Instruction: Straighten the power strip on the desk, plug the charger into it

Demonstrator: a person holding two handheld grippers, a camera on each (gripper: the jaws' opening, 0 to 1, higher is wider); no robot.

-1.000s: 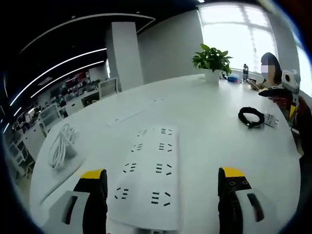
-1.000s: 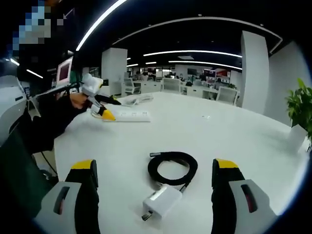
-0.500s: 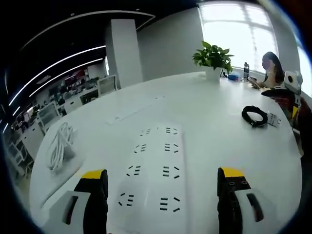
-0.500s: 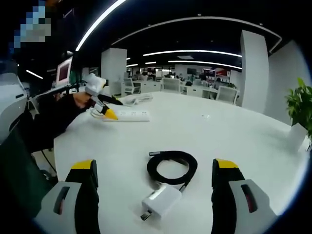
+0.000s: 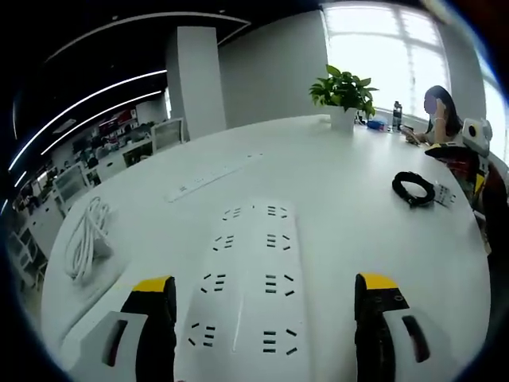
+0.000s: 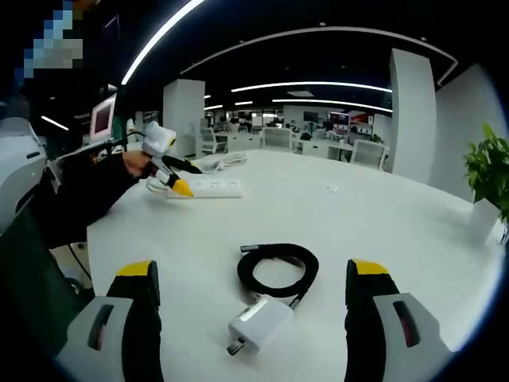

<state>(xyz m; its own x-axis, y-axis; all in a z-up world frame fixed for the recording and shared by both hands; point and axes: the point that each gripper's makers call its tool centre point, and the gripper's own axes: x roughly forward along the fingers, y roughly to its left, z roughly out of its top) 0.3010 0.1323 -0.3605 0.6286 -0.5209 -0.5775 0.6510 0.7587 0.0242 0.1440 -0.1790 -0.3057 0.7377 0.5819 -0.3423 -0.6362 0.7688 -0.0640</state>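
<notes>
A white power strip [image 5: 250,278] with two rows of sockets lies on the white desk [image 5: 350,183] between the jaws of my open left gripper [image 5: 266,318]; its near end runs under the view's bottom edge. Its white cord [image 5: 82,241] is bundled at the left. In the right gripper view the white charger [image 6: 257,324] with its coiled black cable [image 6: 278,270] lies just ahead of my open right gripper [image 6: 250,318], nothing held. The charger and cable [image 5: 412,189] appear far right in the left gripper view. The left gripper [image 6: 171,181] and power strip [image 6: 211,189] show far left.
A potted plant [image 5: 344,95] stands at the desk's far edge, with a bottle [image 5: 396,116] and a seated person [image 5: 441,111] beside it. A flat white strip [image 5: 208,177] lies farther along the desk. Office desks and chairs fill the background.
The left gripper view has shifted and swung a little over the power strip, which now lies straighter between the jaws. The right gripper has edged slightly; the charger stays put.
</notes>
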